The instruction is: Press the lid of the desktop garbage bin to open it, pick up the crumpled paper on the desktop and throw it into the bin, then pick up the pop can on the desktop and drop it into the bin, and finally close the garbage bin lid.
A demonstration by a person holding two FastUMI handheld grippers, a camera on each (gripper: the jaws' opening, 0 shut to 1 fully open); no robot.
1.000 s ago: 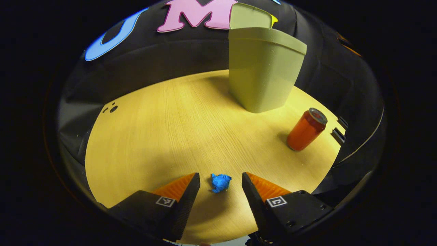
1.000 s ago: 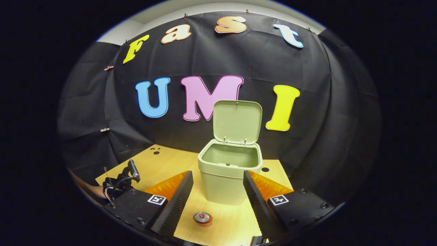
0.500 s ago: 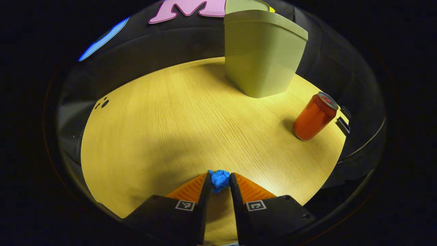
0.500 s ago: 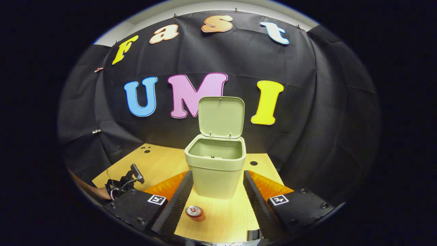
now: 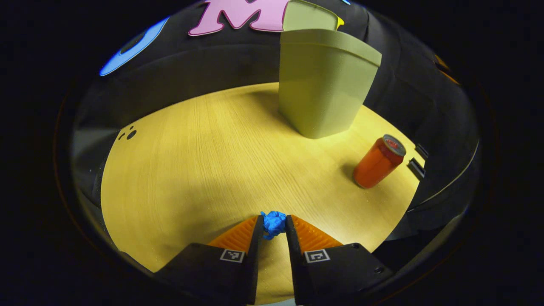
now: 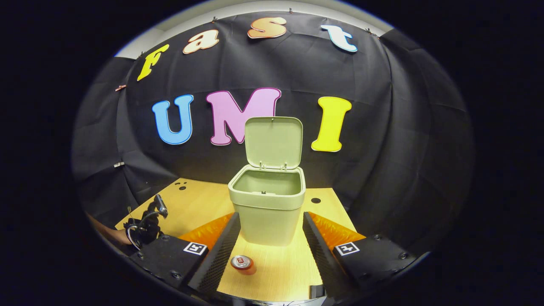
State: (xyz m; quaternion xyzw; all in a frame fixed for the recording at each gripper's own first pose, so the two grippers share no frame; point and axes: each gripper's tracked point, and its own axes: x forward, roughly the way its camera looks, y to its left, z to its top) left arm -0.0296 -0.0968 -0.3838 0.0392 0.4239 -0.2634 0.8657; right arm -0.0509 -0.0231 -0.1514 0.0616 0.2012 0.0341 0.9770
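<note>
In the left gripper view, the left hand-held gripper point(image 5: 274, 225) has its two fingers drawn in close on a small crumpled ball of blue paper point(image 5: 273, 223), one finger pressing each side of it. The paper sits at the fingertips, low over the near part of the pale wooden counter point(image 5: 191, 161). Whether the paper rests on the wood or is just off it, I cannot tell.

Farther off and to the right stands the pale green plastic desktop bin point(image 5: 325, 85), upright on the counter, with its hinged green lid point(image 5: 308, 17) raised behind it. An orange pop can with a silver top point(image 5: 378, 161) stands upright on the counter, nearer than the bin and to its right, well apart from the paper.

In the right gripper view, the right hand-held gripper point(image 6: 270, 236) has its fingers spread wide and grips nothing. Between them lie the pop can point(image 6: 243, 264), seen from above, and beyond it the bin point(image 6: 267, 208) with its mouth uncovered and lid point(image 6: 273, 142) standing upright against the back. The left hand-held gripper point(image 6: 144, 223) appears low at the far left.
</note>
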